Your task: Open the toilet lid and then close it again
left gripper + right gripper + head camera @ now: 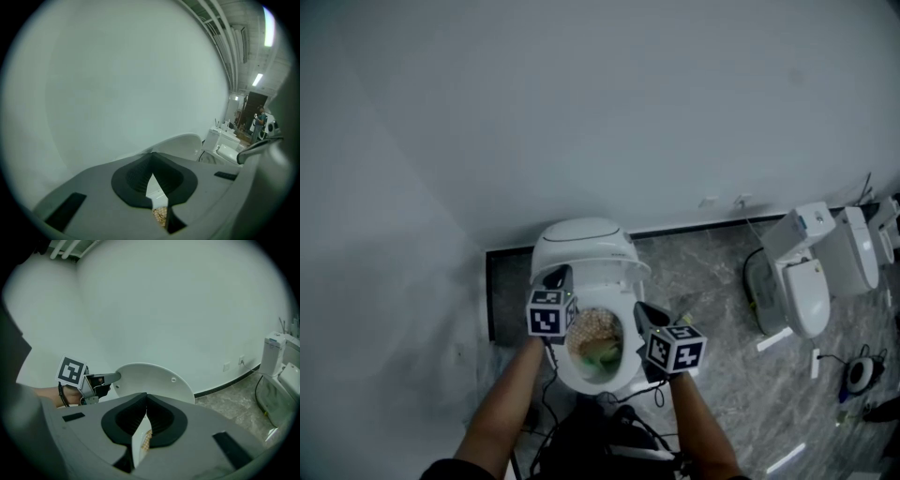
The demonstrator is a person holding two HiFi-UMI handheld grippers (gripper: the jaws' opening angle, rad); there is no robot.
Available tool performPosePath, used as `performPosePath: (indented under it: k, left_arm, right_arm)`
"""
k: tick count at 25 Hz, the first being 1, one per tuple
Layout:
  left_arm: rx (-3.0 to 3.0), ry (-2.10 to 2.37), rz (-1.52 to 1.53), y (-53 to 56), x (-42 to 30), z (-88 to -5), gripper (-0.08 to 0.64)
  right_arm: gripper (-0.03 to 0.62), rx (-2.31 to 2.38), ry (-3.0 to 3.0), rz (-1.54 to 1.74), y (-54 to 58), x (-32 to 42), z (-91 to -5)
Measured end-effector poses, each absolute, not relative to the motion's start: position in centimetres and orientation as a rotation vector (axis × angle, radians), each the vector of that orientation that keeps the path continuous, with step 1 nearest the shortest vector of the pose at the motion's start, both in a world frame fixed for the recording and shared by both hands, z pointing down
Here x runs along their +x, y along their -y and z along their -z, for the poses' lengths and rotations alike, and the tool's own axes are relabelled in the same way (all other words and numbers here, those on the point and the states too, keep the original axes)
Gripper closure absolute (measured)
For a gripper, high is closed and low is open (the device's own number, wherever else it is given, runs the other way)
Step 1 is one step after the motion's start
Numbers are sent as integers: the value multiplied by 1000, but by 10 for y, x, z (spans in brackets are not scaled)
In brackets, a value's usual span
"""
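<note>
A white toilet (624, 367) stands against the wall with its lid (581, 246) raised and leaning back. Its bowl holds something brown and green (596, 343). My left gripper (560, 276) is shut with nothing in it, at the lid's left edge; I cannot tell whether it touches. In the right gripper view the left gripper (108, 378) points at the lid (154, 380). My right gripper (643, 311) is shut and empty, above the bowl's right rim. In the left gripper view the lid (180, 144) rises just beyond the closed jaws of the left gripper (152, 161). The right gripper (146, 401) points toward the lid.
A pale wall (581, 112) runs right behind the toilet, with a dark baseboard (508, 255) along the marbled floor (712, 272). More white toilets (811, 277) stand at the right. Cables (853, 370) lie on the floor nearby.
</note>
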State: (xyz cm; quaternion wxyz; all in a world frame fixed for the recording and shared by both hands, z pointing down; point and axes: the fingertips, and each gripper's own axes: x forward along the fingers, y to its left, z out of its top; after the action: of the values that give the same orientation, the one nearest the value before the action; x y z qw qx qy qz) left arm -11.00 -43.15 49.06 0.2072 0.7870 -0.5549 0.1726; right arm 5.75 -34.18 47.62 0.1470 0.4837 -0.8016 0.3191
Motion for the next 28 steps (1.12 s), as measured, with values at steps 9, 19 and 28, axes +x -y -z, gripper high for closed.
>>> performPosePath:
  k: [9, 19, 28]
  left_arm:
    - [2199, 1548, -504, 461, -116, -491, 552]
    - [2188, 1548, -540, 491, -130, -497, 552]
    - [2187, 1549, -560, 496, -132, -501, 552]
  right_arm:
    - [581, 1426, 2289, -901, 353, 61, -473]
    - [581, 1446, 2263, -895, 364, 62, -471]
    - [581, 1454, 2256, -896, 360, 64, -474]
